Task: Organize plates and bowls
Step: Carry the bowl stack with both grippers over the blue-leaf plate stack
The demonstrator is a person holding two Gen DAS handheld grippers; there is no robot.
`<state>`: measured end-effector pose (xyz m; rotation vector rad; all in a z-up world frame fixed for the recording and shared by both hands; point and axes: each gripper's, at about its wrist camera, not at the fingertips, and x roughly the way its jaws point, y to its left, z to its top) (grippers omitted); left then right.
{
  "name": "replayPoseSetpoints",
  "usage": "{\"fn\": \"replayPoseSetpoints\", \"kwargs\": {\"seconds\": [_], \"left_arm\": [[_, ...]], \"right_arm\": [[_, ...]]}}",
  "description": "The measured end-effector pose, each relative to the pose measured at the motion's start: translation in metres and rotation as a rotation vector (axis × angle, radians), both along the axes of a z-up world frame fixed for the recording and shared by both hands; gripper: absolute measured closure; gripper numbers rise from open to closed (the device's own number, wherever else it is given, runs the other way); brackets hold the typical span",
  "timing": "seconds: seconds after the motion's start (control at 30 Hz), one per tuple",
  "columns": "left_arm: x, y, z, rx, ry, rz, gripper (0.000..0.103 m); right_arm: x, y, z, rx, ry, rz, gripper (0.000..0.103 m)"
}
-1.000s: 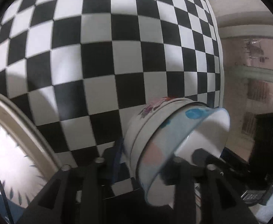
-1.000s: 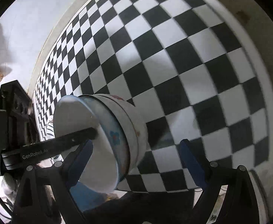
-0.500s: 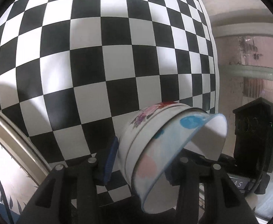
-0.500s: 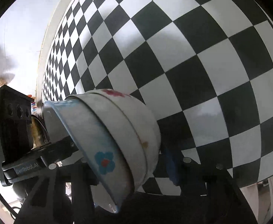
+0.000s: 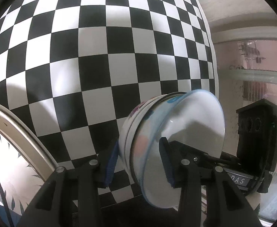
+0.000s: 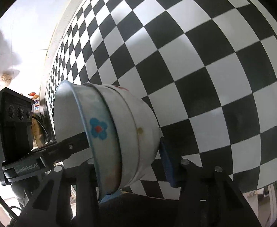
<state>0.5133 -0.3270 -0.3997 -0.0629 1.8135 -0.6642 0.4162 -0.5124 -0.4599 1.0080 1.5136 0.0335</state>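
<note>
Above a checkered tabletop (image 5: 93,71), tilted nested bowls (image 5: 157,141) clamped by left gripper (image 5: 138,162), right gripper (image 6: 130,168) jaws just closing around them, pads touching.

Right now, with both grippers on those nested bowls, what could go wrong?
1. The nested bowls hang tilted on their side, so the blue-flowered inner bowl might slide out.
2. The left gripper and the right gripper, which has just closed, both clamp the stack; pulling apart could crack a rim.
</note>
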Motion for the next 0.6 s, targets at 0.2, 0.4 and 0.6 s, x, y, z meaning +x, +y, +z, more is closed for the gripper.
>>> {"fn": "replayPoseSetpoints", "kwargs": {"seconds": [0.2,0.4,0.6], "left_arm": [[0.003,0.011,0.008,-0.005,-0.014,0.020,0.064],[0.009,0.028,0.032,-0.024,-0.047,0.056,0.064],[0.016,0.056,0.057,-0.034,-0.095,0.095,0.064]], "right_arm": [[0.009,0.009,0.009,-0.007,-0.014,0.024,0.056],[0.026,0.019,0.032,-0.020,-0.051,0.059,0.056],[0.047,0.041,0.059,-0.038,-0.098,0.113,0.056]]}}
